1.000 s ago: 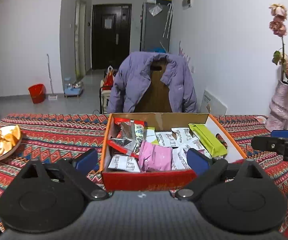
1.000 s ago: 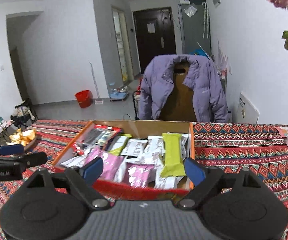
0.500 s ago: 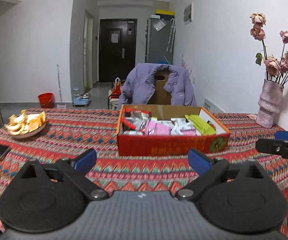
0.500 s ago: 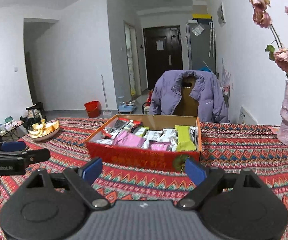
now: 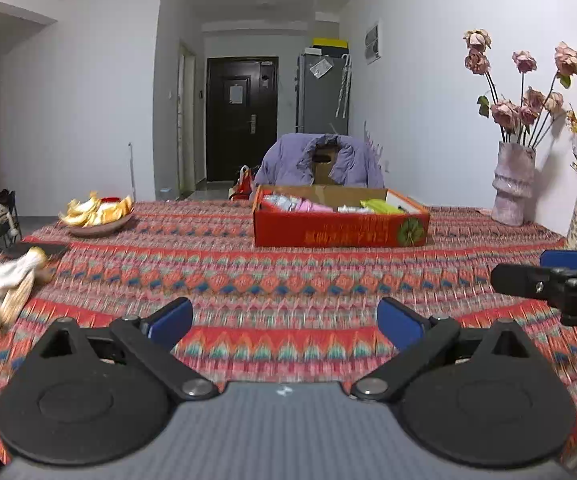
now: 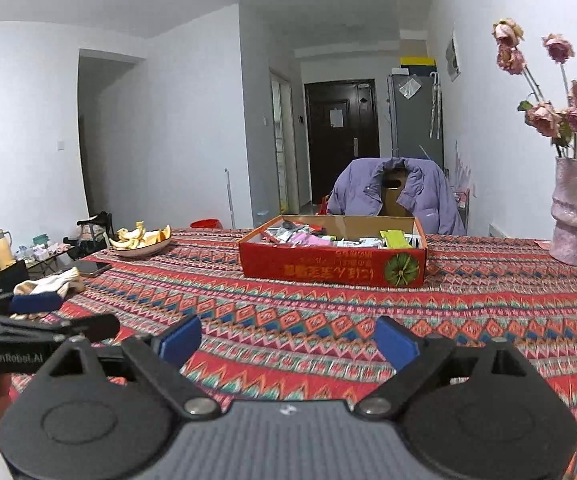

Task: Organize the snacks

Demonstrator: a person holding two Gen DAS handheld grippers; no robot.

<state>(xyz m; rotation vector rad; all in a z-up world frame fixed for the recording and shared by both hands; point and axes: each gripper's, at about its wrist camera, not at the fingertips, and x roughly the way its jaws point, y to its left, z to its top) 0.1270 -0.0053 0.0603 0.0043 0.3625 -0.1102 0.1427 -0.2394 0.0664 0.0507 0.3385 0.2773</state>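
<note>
The snacks (image 5: 330, 205) are seen packed in the red box (image 5: 340, 232) at centre frame, well apart from both tools, so the sorting is judged finished or paused. The left gripper (image 5: 284, 318) is held apart and empty low in frame; the right gripper (image 6: 288, 342) is opening with nothing between its jaws. Any further move would call for a fresh reach toward the box.

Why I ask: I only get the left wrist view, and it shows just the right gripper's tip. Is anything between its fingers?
Observer: No. The right gripper has nothing between its fingers. Its jaws are opening over bare tablecloth.
Operator: What's the dark flat thing by the gloves?
Observer: A smartphone, lying flat right beside the gloves.
Operator: Anything past the table's left edge?
Observer: A yellowish flask stands there, off the table.
</note>
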